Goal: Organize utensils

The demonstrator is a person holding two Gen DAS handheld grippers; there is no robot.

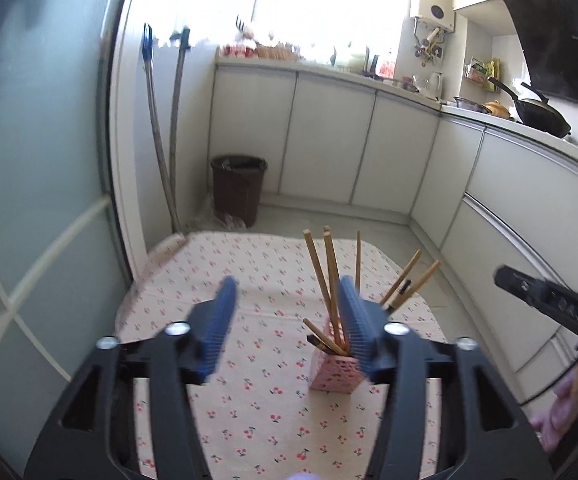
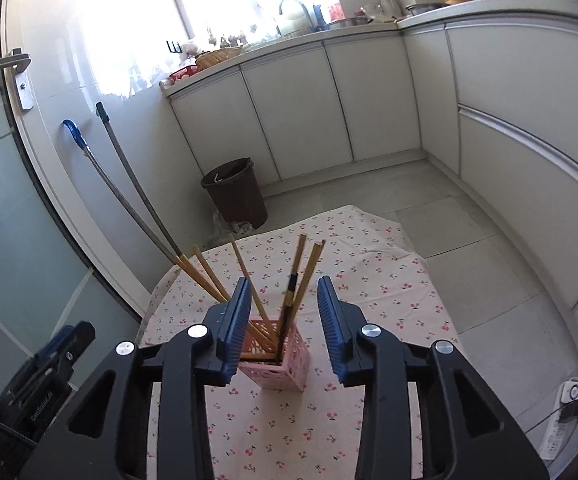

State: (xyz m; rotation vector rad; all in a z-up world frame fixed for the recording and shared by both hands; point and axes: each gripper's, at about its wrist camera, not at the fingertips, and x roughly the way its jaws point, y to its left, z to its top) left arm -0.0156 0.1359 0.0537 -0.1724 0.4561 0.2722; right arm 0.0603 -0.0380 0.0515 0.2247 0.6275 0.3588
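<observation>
A pink lattice holder stands upright on the cherry-print tablecloth. Several wooden chopsticks lean out of it in different directions, one with a dark band. My left gripper hovers open above and just left of the holder, with nothing pressed between its blue pads. My right gripper is open too, and the holder and chopsticks show through the gap beyond its pads. The right gripper's black body shows at the right edge of the left wrist view. The left gripper's body appears at lower left in the right wrist view.
A brown bin stands on the floor past the table's far edge. Two mop poles lean on the wall beside a glass door. White kitchen cabinets line the back and right. A power strip lies on the floor.
</observation>
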